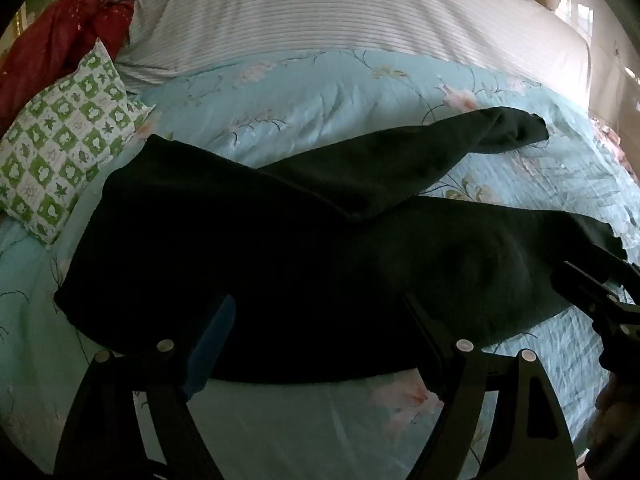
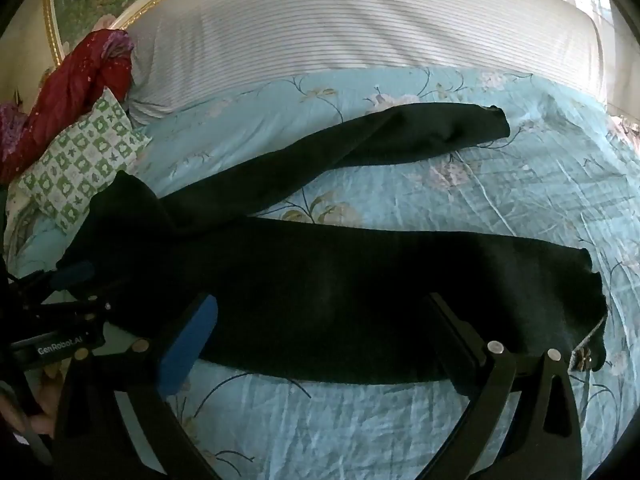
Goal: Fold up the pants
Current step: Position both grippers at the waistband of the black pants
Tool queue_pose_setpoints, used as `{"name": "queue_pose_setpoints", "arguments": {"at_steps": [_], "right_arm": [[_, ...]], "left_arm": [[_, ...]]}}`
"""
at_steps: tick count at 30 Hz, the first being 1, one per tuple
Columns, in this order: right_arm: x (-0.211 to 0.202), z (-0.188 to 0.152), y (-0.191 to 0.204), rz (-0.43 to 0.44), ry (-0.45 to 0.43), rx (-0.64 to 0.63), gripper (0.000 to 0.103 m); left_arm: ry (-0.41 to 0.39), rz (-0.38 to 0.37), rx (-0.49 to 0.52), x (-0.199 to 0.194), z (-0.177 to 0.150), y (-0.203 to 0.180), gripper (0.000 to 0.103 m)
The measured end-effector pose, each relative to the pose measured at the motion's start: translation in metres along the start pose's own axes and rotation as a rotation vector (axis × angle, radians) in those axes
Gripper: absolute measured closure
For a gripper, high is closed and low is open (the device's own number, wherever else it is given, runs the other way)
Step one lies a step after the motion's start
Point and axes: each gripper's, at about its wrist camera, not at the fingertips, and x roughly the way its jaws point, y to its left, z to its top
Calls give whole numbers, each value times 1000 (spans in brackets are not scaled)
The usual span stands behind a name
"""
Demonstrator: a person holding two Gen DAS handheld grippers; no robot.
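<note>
Grippers, left (image 1: 320,332) & right (image 2: 328,332), jaws spread wide over pants (image 2: 320,280).

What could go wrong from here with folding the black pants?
The two legs of the pants lie spread apart, so the far leg may fold crooked. The left tool and right tool are both open; pinching the wrinkled floral quilt along with the fabric is possible.

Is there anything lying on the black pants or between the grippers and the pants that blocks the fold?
Nothing visible does. The black pants lie spread on the floral blue cover, legs apart, with nothing on top. Both the left gripper and right gripper hang open right over them. The green checked pillow sits off beside the waist.
</note>
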Motion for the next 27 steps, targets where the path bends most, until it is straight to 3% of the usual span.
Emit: {"name": "queue_pose_setpoints", "arguments": {"at_steps": [27], "right_arm": [[3, 2, 1, -2, 0, 3, 2]], "left_arm": [[11, -10, 7, 1, 0, 2, 19]]}}
